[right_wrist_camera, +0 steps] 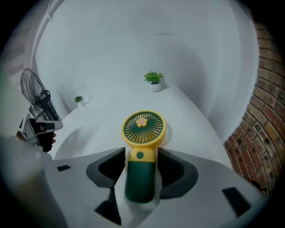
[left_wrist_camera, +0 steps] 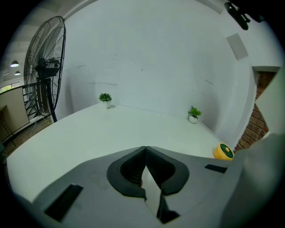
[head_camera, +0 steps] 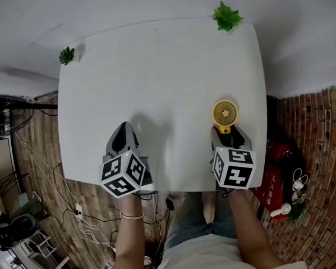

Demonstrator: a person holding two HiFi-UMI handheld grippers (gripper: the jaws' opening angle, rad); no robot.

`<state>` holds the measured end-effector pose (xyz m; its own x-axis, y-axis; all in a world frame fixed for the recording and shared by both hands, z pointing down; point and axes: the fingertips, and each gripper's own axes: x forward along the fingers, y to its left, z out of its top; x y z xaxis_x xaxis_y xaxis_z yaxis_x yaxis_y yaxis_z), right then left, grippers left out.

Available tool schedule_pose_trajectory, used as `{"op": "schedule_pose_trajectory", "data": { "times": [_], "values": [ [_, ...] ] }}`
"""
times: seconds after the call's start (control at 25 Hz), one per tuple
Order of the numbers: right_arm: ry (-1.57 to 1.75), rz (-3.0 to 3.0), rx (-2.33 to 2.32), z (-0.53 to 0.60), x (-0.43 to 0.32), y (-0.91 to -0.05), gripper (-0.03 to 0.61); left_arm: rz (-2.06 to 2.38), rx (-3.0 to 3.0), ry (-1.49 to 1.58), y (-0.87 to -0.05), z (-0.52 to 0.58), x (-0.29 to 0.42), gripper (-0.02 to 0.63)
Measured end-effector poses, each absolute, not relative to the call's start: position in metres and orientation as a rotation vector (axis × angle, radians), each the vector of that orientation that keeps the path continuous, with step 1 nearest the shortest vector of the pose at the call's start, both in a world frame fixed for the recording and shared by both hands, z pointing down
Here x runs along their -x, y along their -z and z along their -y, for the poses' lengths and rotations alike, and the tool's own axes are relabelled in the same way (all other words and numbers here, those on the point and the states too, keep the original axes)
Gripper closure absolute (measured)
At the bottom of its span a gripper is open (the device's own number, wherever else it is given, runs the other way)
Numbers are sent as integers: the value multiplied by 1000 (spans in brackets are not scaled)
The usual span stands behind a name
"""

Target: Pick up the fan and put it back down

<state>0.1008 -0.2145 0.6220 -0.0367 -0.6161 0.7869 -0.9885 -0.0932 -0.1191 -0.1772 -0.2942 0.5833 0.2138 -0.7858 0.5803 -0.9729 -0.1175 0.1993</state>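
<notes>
A small hand-held fan (head_camera: 224, 112) with a yellow round head and a dark green handle lies flat on the white table (head_camera: 165, 75), near its front right. My right gripper (head_camera: 228, 131) is open. In the right gripper view its jaws stand on either side of the fan's (right_wrist_camera: 143, 129) handle with a thin gap on each side, and the head points away from me. My left gripper (head_camera: 123, 130) rests over the table's front left, shut on nothing, its fingertips (left_wrist_camera: 145, 149) meeting. The left gripper view shows the fan (left_wrist_camera: 223, 152) far off to the right.
Two small potted plants stand at the far corners, one on the right (head_camera: 226, 15) and one on the left (head_camera: 66, 55). A tall pedestal fan (left_wrist_camera: 44, 71) stands beyond the table's left side. A brick wall (head_camera: 320, 151) runs along the right, and cables lie on the floor at the left.
</notes>
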Motion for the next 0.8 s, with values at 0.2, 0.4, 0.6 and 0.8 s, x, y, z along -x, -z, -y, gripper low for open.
{"op": "schedule_pose_trajectory", "data": {
  "times": [0.2, 0.4, 0.6, 0.8],
  "values": [
    [-974, 1693, -1746, 216, -104, -619, 338, 1626, -1947, -448, -583, 294, 177, 603],
    [-967, 1712, -1714, 215, -102, -614, 333, 1640, -1936, -430, -578, 293, 177, 603],
    [-937, 1753, -1687, 216, -102, -601, 333, 1661, -1931, -400, -568, 293, 173, 603],
    [-884, 1816, -1676, 219, -106, -578, 333, 1694, -1921, -359, -554, 289, 169, 603]
  ]
}}
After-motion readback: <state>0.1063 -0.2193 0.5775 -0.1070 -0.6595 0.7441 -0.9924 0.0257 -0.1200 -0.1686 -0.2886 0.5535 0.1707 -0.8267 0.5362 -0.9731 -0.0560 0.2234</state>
